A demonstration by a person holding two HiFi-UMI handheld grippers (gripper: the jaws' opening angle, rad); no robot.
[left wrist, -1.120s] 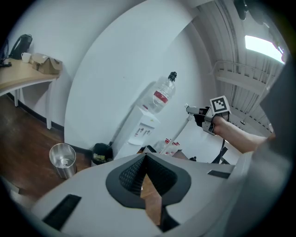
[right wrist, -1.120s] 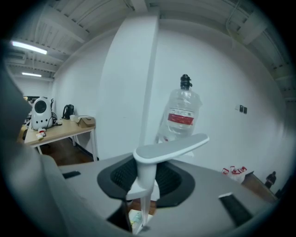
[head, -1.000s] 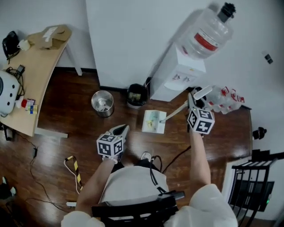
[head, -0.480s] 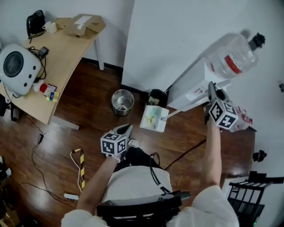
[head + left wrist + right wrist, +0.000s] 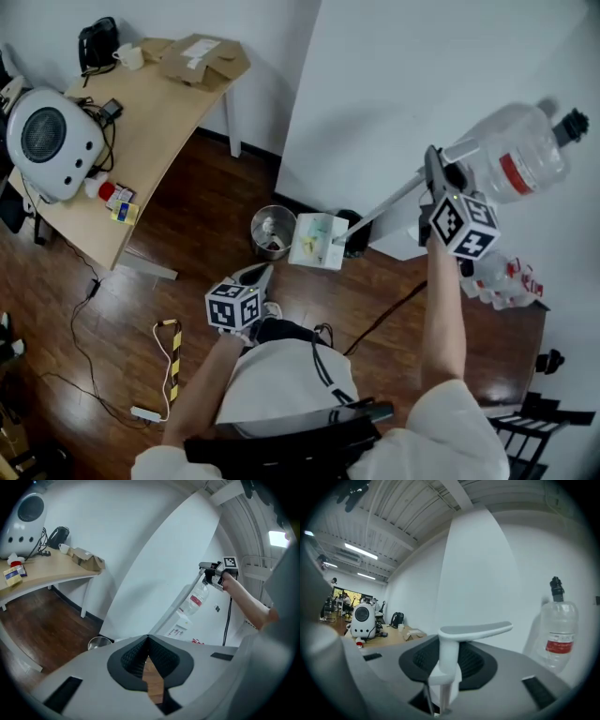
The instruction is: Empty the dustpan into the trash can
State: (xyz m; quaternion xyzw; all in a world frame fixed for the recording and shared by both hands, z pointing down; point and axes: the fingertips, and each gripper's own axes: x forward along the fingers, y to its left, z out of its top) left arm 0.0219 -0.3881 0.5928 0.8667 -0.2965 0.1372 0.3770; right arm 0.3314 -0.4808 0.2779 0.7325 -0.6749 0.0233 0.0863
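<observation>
A white dustpan (image 5: 315, 241) with pale scraps in it hangs on a long handle (image 5: 386, 208), just right of the round steel trash can (image 5: 272, 232) and touching or overlapping its rim. My right gripper (image 5: 434, 171) is raised high and shut on the handle's top grip (image 5: 474, 630), whose post passes between the jaws (image 5: 445, 667). My left gripper (image 5: 254, 277) is low by the person's body, shut with nothing in it (image 5: 149, 660). In the left gripper view the trash can (image 5: 98, 643) shows at lower left and the right gripper (image 5: 213, 570) at upper right.
A small black bin (image 5: 355, 239) stands behind the dustpan beside a water dispenser with its bottle (image 5: 518, 167). A wooden desk (image 5: 141, 122) with a white device and a cardboard box fills the left. Cables and a striped strap (image 5: 174, 349) lie on the floor.
My right gripper has risen and carried the dustpan leftward, from in front of the dispenser to beside the steel trash can. My left gripper stays shut and low.
</observation>
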